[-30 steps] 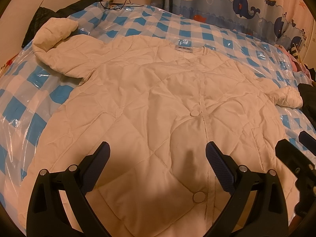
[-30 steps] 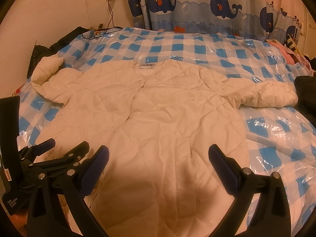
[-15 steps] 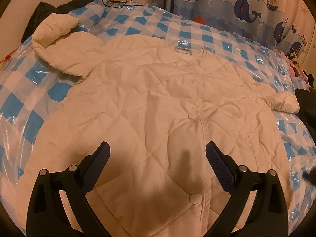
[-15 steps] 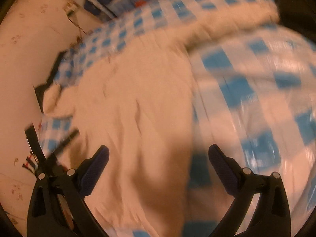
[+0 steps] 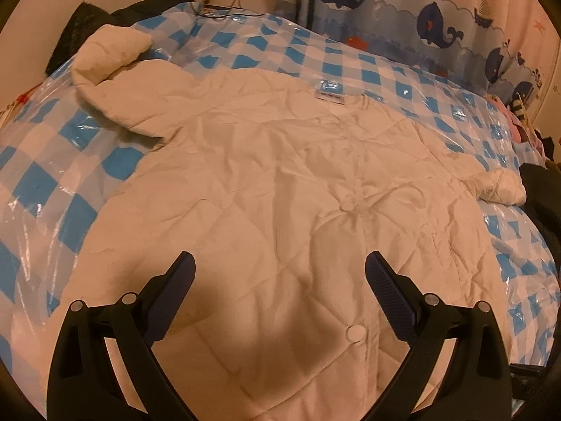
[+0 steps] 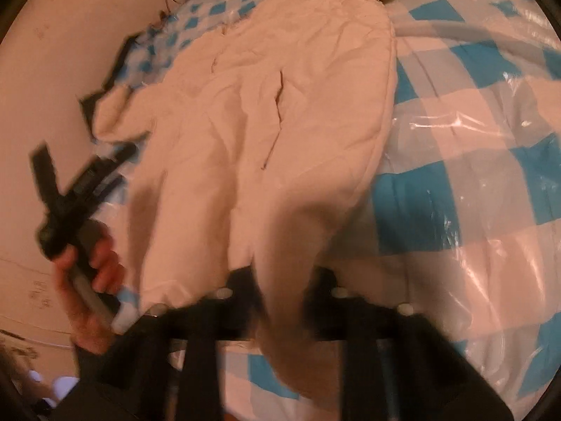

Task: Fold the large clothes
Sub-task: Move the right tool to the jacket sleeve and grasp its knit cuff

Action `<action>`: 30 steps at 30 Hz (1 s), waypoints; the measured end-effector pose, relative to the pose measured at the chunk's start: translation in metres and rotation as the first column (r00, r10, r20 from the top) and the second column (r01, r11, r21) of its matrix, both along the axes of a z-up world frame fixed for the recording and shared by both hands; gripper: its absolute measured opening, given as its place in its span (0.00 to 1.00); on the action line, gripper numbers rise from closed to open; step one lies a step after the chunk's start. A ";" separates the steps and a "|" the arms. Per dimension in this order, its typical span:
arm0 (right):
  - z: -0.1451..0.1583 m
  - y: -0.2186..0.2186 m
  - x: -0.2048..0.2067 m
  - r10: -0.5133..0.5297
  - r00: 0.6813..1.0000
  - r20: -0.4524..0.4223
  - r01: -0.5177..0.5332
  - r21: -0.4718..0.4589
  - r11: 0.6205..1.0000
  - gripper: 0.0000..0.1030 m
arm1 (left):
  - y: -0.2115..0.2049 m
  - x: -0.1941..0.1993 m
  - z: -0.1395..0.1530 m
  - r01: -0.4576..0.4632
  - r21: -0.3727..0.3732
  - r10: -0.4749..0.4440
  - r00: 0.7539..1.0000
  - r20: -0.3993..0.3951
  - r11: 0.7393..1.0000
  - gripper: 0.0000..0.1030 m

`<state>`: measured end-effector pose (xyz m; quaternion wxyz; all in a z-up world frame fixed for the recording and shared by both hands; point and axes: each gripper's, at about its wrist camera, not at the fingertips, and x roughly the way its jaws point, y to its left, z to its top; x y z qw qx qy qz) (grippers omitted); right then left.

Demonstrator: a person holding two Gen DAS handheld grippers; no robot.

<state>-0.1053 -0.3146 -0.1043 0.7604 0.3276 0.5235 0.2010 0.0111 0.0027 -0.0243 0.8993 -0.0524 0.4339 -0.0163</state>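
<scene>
A cream quilted jacket point(image 5: 273, 182) lies spread front-up on the blue-and-white checked bed cover point(image 5: 45, 175), sleeves out to both sides. My left gripper point(image 5: 280, 280) is open and empty, hovering over the jacket's lower front. In the right wrist view the jacket point(image 6: 266, 105) stretches away, and my right gripper point(image 6: 280, 291) is shut on its bottom hem corner, with cloth bunched between the jaws. The left gripper point(image 6: 84, 189), held in a hand, shows at the left of that view.
A whale-print curtain point(image 5: 403, 14) hangs behind the bed. Dark clothes point(image 5: 540, 182) lie at the right edge and a dark item point(image 5: 105, 17) at the far left by the wall. Shiny plastic covers the bed cover point(image 6: 473, 140).
My right gripper swung down to the jacket's right hem corner and closed on it. My left gripper stayed open over the lower front, shifting only slightly.
</scene>
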 end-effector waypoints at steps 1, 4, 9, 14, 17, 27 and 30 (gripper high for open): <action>0.002 -0.005 -0.002 0.003 1.000 0.011 -0.003 0.003 1.000 0.16 | 0.003 -0.001 0.003 -0.005 0.001 0.005 1.000 0.001 1.000 0.91; 0.022 -0.019 -0.011 -0.003 0.998 0.068 0.004 -0.008 1.000 0.15 | 0.012 -0.005 0.010 -0.018 0.029 0.018 1.000 0.009 0.999 0.91; 0.077 -0.085 -0.038 -0.026 0.987 0.158 0.030 -0.022 0.999 0.14 | 0.022 -0.012 0.019 -0.037 0.076 0.036 0.999 0.009 0.996 0.91; 0.061 -0.130 -0.060 -0.070 0.991 0.115 0.073 -0.021 0.997 0.13 | 0.023 -0.018 0.013 -0.010 0.067 0.014 0.998 -0.058 0.998 0.91; 0.012 -0.126 -0.061 0.023 0.999 -0.032 -0.025 -0.075 0.997 0.16 | 0.015 -0.023 0.014 0.005 0.120 0.000 0.999 -0.049 0.993 0.91; 0.051 -0.288 -0.002 -0.406 0.907 0.113 0.394 0.114 0.912 0.84 | -0.030 -0.011 0.002 0.057 0.165 -0.050 0.997 -0.051 0.985 0.91; 0.059 -0.331 0.078 -0.499 0.861 0.098 0.490 0.104 0.865 0.84 | -0.044 -0.003 -0.005 0.063 0.144 -0.055 0.997 -0.057 0.988 0.91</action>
